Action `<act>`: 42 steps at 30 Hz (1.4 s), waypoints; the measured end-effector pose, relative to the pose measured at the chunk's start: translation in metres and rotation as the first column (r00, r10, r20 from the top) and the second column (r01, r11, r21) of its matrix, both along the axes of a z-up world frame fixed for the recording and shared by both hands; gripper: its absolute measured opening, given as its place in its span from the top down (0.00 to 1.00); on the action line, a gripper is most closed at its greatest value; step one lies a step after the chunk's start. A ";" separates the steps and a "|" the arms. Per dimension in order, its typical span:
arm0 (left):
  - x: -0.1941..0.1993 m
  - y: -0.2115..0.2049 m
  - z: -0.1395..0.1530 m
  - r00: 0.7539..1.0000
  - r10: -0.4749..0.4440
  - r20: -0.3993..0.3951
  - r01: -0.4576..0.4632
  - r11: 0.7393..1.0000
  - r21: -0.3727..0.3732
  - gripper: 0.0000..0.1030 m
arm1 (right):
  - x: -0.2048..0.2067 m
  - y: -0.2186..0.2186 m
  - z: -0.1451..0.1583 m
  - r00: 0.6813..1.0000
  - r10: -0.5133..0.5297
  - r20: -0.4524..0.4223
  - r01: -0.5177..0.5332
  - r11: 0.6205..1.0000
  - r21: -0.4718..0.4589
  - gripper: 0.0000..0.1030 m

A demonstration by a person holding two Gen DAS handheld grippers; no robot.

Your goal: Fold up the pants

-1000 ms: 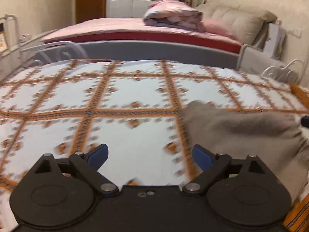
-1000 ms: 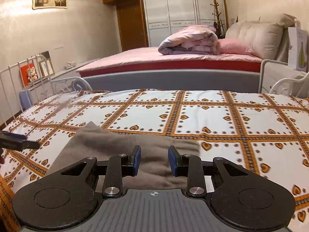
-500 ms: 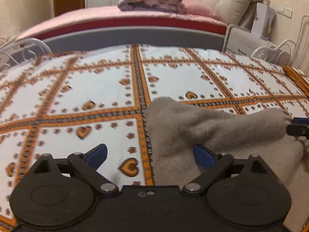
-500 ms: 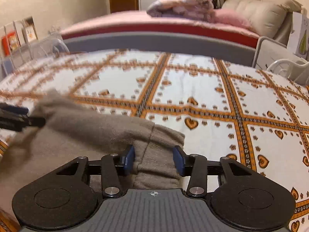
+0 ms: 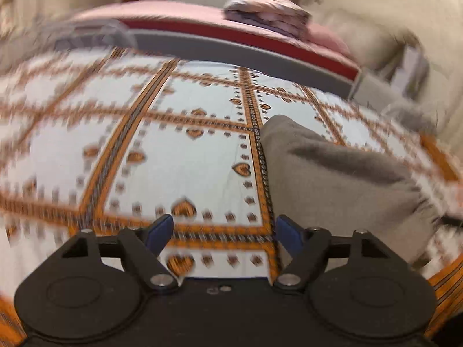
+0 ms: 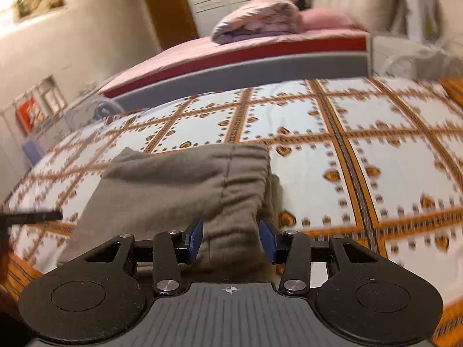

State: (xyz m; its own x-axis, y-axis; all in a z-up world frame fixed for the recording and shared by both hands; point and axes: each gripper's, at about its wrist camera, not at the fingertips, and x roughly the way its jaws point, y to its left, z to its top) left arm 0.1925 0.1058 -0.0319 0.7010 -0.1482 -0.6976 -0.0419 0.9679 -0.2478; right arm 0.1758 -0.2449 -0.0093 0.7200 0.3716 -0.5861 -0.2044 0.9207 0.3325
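Note:
Grey-brown folded pants (image 5: 332, 179) lie on the heart-patterned bedspread (image 5: 188, 156). My left gripper (image 5: 224, 235) hovers low at their left edge with its jaws closing. Mostly bedspread shows between the jaws, and the right pad (image 5: 289, 237) sits over the cloth's edge. In the right wrist view the gathered waistband end of the pants (image 6: 179, 185) lies between the blue pads of my right gripper (image 6: 230, 241). Those jaws stand apart and I see no pinch in the cloth. The dark bar at the left edge is a finger (image 6: 31, 217) of the left gripper.
Beyond the bedspread (image 6: 390, 173) runs the grey footboard (image 6: 260, 66) of a pink bed with a rolled quilt (image 6: 257, 17). White metal rails (image 6: 419, 55) stand at the far right. A shelf with pictures (image 6: 37, 110) lines the left wall.
Both grippers have come down and in toward the pants, and both views have tilted. The left jaws have narrowed. The right jaws have widened and now straddle the waistband end.

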 end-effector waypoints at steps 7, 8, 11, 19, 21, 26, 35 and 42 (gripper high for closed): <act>-0.022 -0.042 -0.023 1.000 -0.018 -0.013 0.017 0.999 -0.028 0.33 | 0.005 -0.039 -0.024 0.967 -0.111 -0.231 0.194 0.907 0.374 0.57; -0.023 -0.043 -0.024 1.000 -0.021 -0.010 0.020 0.999 -0.040 0.33 | 0.005 -0.042 -0.026 0.964 -0.101 -0.245 0.197 0.891 0.408 0.57; -0.019 -0.043 -0.027 1.000 -0.005 -0.016 0.004 0.999 -0.043 0.28 | 0.013 -0.042 -0.035 0.953 -0.083 -0.292 0.206 0.883 0.422 0.57; -0.018 -0.041 -0.030 1.000 0.016 -0.018 -0.017 0.998 -0.060 0.27 | 0.032 -0.039 -0.050 0.939 -0.088 -0.332 0.237 0.866 0.440 0.42; -0.019 -0.042 -0.030 1.000 0.018 -0.015 -0.019 0.998 -0.060 0.27 | 0.035 -0.034 -0.052 0.938 -0.082 -0.336 0.228 0.877 0.422 0.42; -0.019 -0.042 -0.030 1.000 0.015 -0.019 -0.017 0.998 -0.067 0.27 | 0.039 -0.023 -0.057 0.945 -0.073 -0.319 0.203 0.896 0.395 0.49; -0.019 -0.046 -0.031 1.000 -0.021 -0.005 0.021 0.999 -0.033 0.28 | 0.030 -0.019 -0.058 0.947 -0.119 -0.298 0.202 0.942 0.268 0.65; -0.046 -0.033 -0.007 0.999 -0.019 0.044 0.020 0.999 -0.033 0.39 | 0.020 -0.026 -0.056 0.953 -0.093 -0.288 0.186 0.931 0.314 0.60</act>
State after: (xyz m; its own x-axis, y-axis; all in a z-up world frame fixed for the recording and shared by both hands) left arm 0.1464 0.0724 -0.0386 0.7274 -0.1849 -0.6609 -0.0114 0.9596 -0.2810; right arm 0.1954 -0.2705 -0.0656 0.6150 0.4857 -0.6212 0.0559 0.7590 0.6487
